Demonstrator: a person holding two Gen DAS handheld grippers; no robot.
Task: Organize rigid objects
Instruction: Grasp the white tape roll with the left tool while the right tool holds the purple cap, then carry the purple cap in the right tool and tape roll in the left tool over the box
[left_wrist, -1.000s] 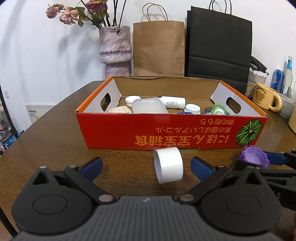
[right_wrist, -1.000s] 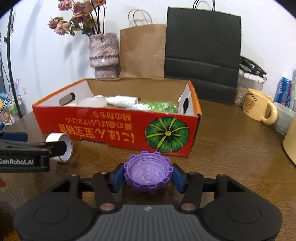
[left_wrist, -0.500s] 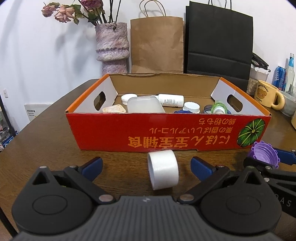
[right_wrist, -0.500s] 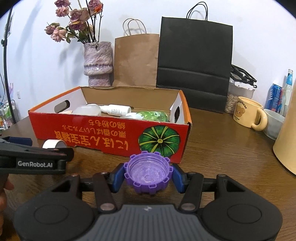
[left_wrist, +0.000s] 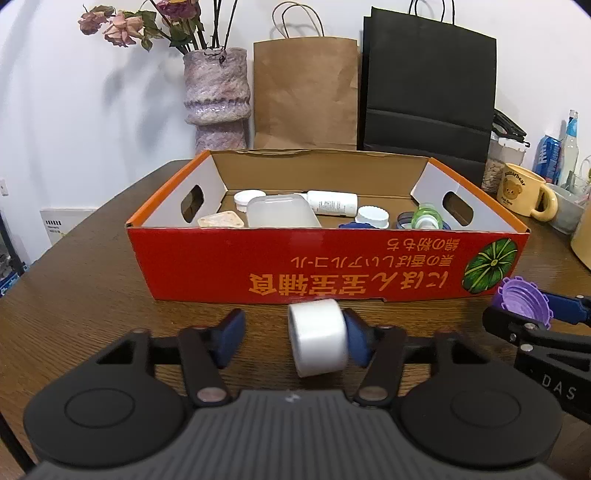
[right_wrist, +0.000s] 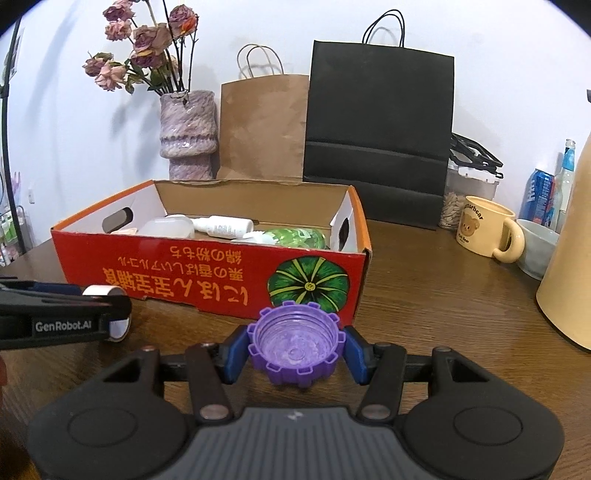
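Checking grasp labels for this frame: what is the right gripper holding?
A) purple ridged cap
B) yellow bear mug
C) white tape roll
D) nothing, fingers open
A: in the right wrist view the right gripper has both blue pads against the purple ridged cap, open side up; the white tape roll sits between the left gripper's open fingers.

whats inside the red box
In the red box: white bottle, clear tub, white caps, green bottle. Its front wall hides the floor nearest the camera.
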